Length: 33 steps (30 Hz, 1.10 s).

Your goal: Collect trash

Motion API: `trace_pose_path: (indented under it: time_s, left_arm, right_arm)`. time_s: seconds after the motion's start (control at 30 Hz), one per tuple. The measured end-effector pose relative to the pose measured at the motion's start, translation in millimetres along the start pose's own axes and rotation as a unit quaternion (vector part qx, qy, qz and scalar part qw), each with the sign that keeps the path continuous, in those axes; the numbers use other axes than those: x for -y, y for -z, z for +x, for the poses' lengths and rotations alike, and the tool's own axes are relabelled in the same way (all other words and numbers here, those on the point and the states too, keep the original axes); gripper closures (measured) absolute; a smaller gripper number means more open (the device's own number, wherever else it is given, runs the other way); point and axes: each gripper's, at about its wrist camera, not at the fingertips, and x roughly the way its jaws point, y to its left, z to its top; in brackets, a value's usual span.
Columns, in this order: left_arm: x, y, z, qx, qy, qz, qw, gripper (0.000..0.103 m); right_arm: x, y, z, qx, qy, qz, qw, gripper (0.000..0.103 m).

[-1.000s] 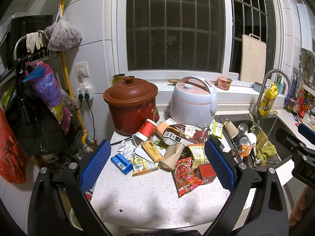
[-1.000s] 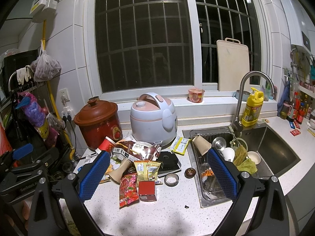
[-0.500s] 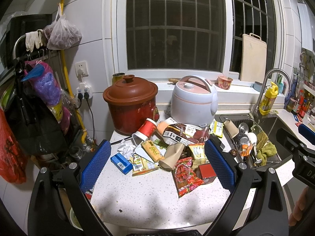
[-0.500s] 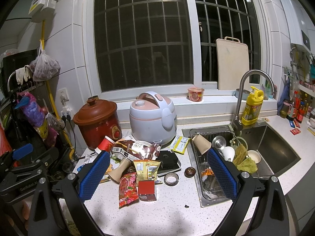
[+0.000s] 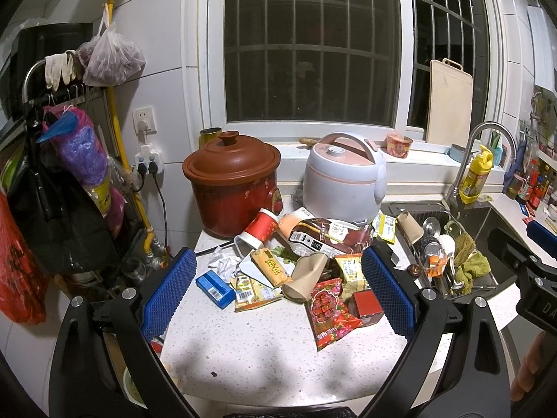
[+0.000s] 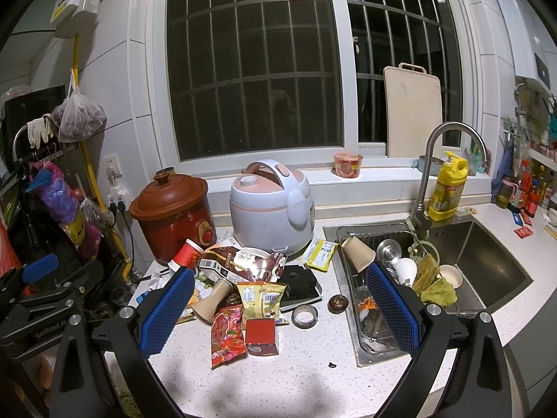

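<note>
We are holding the left gripper [image 5: 278, 287] and right gripper [image 6: 280, 308] wide open and empty above the countertop [image 5: 264, 348], leaving the whole wrapper pile [image 5: 306, 261] uncollected.

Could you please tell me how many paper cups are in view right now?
3: a red cup tipped before the clay pot, a crushed brown one in the wrapper pile, and a brown one in the sink rack. Others may be buried.
</note>
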Motion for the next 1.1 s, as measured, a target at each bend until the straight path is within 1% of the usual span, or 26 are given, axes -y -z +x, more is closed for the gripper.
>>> trace_pose_path:
  time_s: [0.37, 0.6, 0.67, 0.7, 0.77, 0.8, 0.87, 0.9, 0.93, 0.97, 1.0, 1.03, 1.07, 1.1]
  left_arm:
    - [3, -2, 6, -0.001, 0.000, 0.000, 1.0000, 0.010]
    - [-1, -3, 9, -0.008, 0.000, 0.000, 1.0000, 0.010]
    - [-4, 2, 13, -0.018, 0.000, -0.001, 0.9998, 0.010]
    - [-4, 5, 18, -0.026, -0.002, -0.001, 0.9997, 0.010]
    - [-9, 21, 36, -0.058, -0.004, 0.001, 0.9983, 0.010]
    - [-12, 28, 43, -0.075, -0.004, 0.000, 0.9972, 0.010]
    - [-20, 51, 60, -0.112, -0.006, -0.003, 0.9937, 0.010]
    - [-23, 60, 66, -0.128, -0.010, -0.004, 0.9918, 0.010]
    - [-28, 77, 73, -0.152, -0.017, -0.007, 0.9881, 0.010]
    - [-31, 84, 76, -0.167, -0.019, -0.009, 0.9857, 0.010]
    - [-36, 95, 80, -0.182, -0.018, -0.012, 0.9831, 0.010]
    - [-41, 109, 83, -0.201, -0.016, -0.020, 0.9792, 0.010]
    - [-47, 120, 86, -0.218, -0.010, -0.026, 0.9756, 0.010]
    - [-51, 129, 88, -0.233, -0.007, -0.031, 0.9720, 0.010]
  right_arm:
    - [-8, -5, 3, -0.005, -0.001, -0.002, 1.000, 0.005]
    - [-8, -16, 4, -0.008, 0.003, -0.001, 1.000, 0.005]
    - [-11, 1, 13, -0.015, 0.005, 0.000, 1.000, 0.005]
    - [-11, 5, 17, -0.021, 0.006, -0.001, 1.000, 0.005]
    - [-8, 13, 29, -0.039, 0.008, -0.001, 0.999, 0.005]
    - [-8, 23, 39, -0.057, 0.007, -0.002, 0.998, 0.005]
    - [-4, 29, 51, -0.077, 0.005, -0.007, 0.997, 0.005]
    - [-6, 44, 66, -0.099, 0.011, -0.018, 0.995, 0.005]
    - [-7, 49, 76, -0.114, 0.015, -0.025, 0.993, 0.005]
    - [-10, 61, 91, -0.137, 0.017, -0.035, 0.990, 0.005]
    - [-11, 66, 101, -0.152, 0.015, -0.039, 0.988, 0.005]
    - [-14, 80, 118, -0.175, 0.012, -0.044, 0.983, 0.005]
    - [-13, 77, 125, -0.185, 0.010, -0.044, 0.982, 0.006]
    - [-14, 87, 141, -0.203, 0.003, -0.042, 0.978, 0.006]
